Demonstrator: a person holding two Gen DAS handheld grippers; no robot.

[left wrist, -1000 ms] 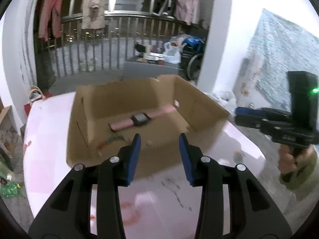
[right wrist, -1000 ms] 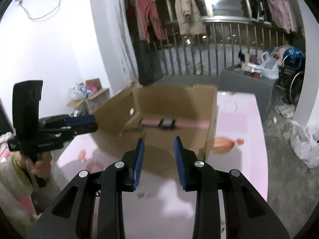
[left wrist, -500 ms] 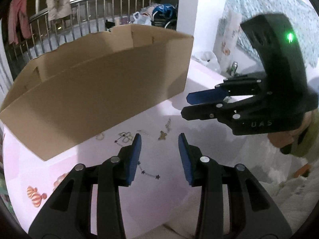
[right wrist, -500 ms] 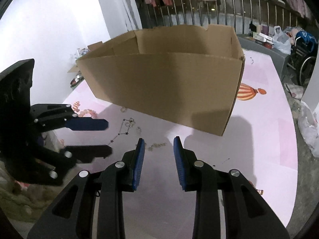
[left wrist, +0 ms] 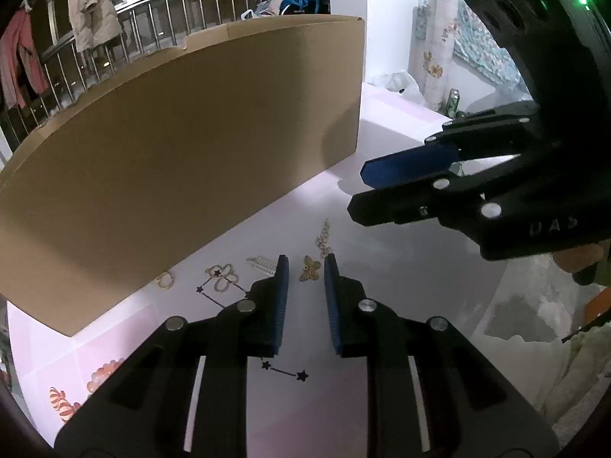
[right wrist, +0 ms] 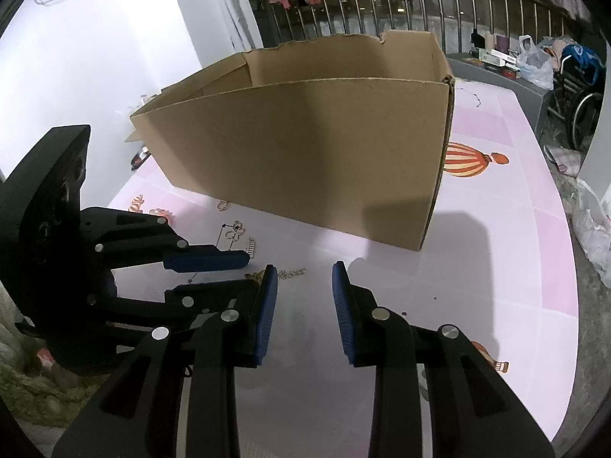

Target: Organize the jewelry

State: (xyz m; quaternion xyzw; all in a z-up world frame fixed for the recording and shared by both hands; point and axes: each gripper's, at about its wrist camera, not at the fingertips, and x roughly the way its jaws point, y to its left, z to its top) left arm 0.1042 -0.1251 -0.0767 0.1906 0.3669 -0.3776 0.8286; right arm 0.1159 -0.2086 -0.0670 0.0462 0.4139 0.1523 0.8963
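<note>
1. Our left gripper (left wrist: 304, 267) is low over the pink bench (left wrist: 401, 267), jaws spread and holding nothing. The gold butterfly pendant (left wrist: 310, 268) lies on the bench right between the fingertips, and we can't tell whether either pad touches it.
2. The pendant's chain (left wrist: 323, 237) runs away from the tips toward the cardboard box (left wrist: 183, 160).
3. More jewelry lies left of the left jaw, near the box's base: a silver comb-like piece (left wrist: 263, 265), a gold flower-outline piece (left wrist: 223, 278) and a small gold ring (left wrist: 165, 280).
4. Our right gripper (right wrist: 303, 273) hovers above the bench beside the left one, jaws spread wide and holding nothing. The chain shows just ahead of its left fingertip.
5. The box stands open-topped on the bench, just behind the jewelry. Its inside is out of sight in both views.
</note>
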